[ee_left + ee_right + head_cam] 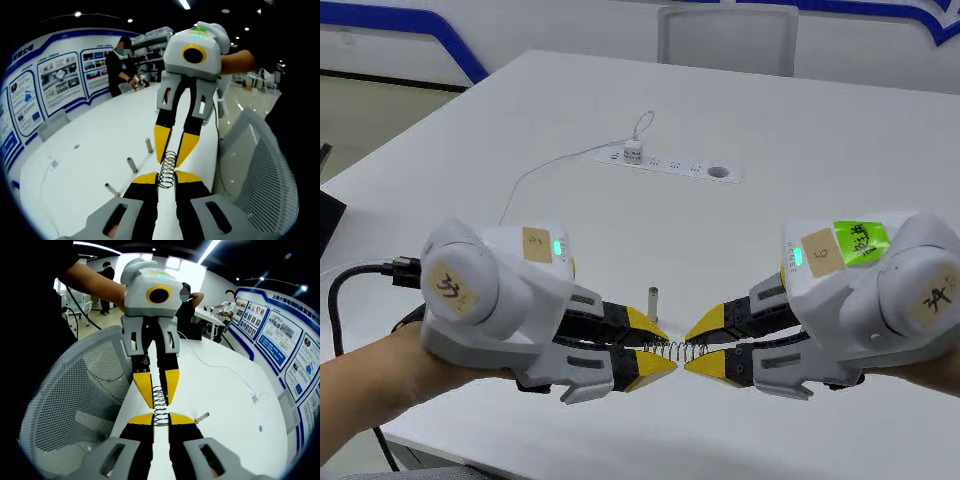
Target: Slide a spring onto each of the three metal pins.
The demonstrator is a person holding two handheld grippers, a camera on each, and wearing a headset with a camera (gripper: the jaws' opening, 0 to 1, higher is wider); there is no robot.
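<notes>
- step: spring (672, 352) held in the air by both ends, none seated yet; reads as a handover before the first pin.
- next move calls for one gripper to let go and the other to line the coil's open end over a pin top.
- left gripper (667, 347): jaws narrow, nipping the spring's left end.
- right gripper (690, 352): jaws narrow too, on the spring's other end.
- pins (132, 164): three, bare, standing on the table (570, 120) beyond the spring, apart from it.

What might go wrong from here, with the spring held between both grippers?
Both the left gripper and right gripper pinch one spring by its ends: pulling apart may stretch it, or it may pop free. It sits near the edge of the table, so a slip could send it off, away from the pins.
</notes>
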